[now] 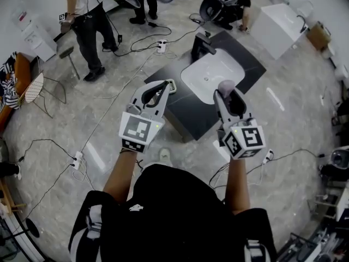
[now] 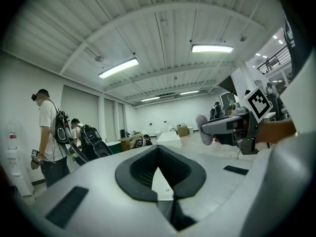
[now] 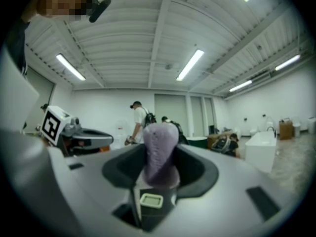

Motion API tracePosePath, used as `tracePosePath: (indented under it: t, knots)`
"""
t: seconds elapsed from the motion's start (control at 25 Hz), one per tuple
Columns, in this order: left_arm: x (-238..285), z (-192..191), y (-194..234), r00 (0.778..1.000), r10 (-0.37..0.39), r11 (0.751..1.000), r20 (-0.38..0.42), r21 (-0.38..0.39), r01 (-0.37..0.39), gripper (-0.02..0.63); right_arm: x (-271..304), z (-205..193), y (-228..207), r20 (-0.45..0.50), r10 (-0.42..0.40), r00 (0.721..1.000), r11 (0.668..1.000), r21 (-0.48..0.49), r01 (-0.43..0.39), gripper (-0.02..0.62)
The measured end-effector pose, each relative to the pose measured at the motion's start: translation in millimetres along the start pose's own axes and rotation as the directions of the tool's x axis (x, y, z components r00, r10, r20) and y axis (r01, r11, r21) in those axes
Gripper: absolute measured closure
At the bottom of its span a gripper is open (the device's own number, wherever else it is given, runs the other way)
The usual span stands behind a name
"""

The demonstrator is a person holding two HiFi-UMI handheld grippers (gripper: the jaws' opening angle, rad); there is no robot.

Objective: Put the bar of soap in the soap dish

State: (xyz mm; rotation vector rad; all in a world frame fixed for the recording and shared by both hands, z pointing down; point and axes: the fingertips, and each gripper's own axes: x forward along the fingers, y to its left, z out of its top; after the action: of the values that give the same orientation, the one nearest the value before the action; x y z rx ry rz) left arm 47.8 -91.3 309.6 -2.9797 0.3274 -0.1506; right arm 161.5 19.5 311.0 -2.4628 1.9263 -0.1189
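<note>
Soap bar, pale purple, stands upright between the closed fingers of the right gripper, pinched at its lower end. The left gripper has its fingers together on nothing. Both hang above the dark counter and its white sink. I can't pick out a soap dish. With so shallow a pinch, the slick bar could twist free and drop into the basin.

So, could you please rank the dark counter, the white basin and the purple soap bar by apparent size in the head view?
Largest: dark counter.
Middle: white basin, set in it.
Smallest: purple soap bar, clamped in the right gripper; smallest even though it is nearer the camera.
</note>
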Motion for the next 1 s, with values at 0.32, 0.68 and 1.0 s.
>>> tracePosePath:
  t: [0.32,0.68,1.0]
  knots:
    - [24.3,-10.4,59.3,1.0,0.0,1.0,0.0,-0.005,0.0,0.581,69.4,-2.3,9.4,-0.014,0.017,1.0,1.0,-0.004,-0.017,0.383]
    - [45.3,-29.6,95.0,1.0,0.015,0.999,-0.025,-0.036,-0.016,0.581,115.4,-15.3,13.2,-0.044,0.053,0.998,0.999,-0.004,-0.054,0.383]
    - [64.3,-40.4,105.4,0.997,0.053,0.997,-0.056,-0.051,-0.056,0.581,145.0,-21.8,4.7,-0.071,0.119,0.99,0.993,-0.002,-0.12,0.383]
